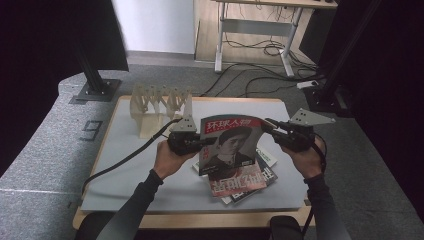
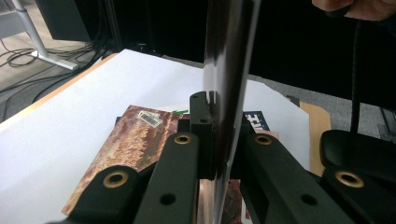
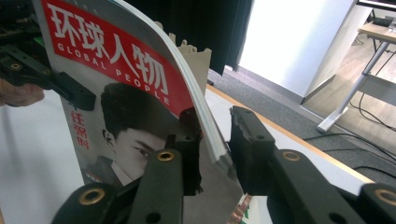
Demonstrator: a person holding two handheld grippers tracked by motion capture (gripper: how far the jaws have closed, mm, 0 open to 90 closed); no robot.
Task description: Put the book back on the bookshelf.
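A magazine [image 1: 230, 145] with a red title band and a portrait cover stands upright above the table, held between my two grippers. My left gripper [image 1: 204, 142] is shut on its left edge; in the left gripper view the pads of that gripper [image 2: 217, 135] press on the thin sheet edge [image 2: 229, 70]. My right gripper [image 1: 265, 125] is at the magazine's upper right edge. In the right gripper view the curved cover [image 3: 116, 70] passes between the jaws of the right gripper [image 3: 215, 128]. The near pad lies against the cover and a slim gap shows before the far pad.
Several other magazines [image 1: 240, 182] lie stacked flat under the raised one on the white mat [image 1: 150, 170], and the top one [image 2: 135, 135] has a brown cover. A pale wooden rack [image 1: 160, 102] stands at the back left of the mat. Cables trail off the table's left.
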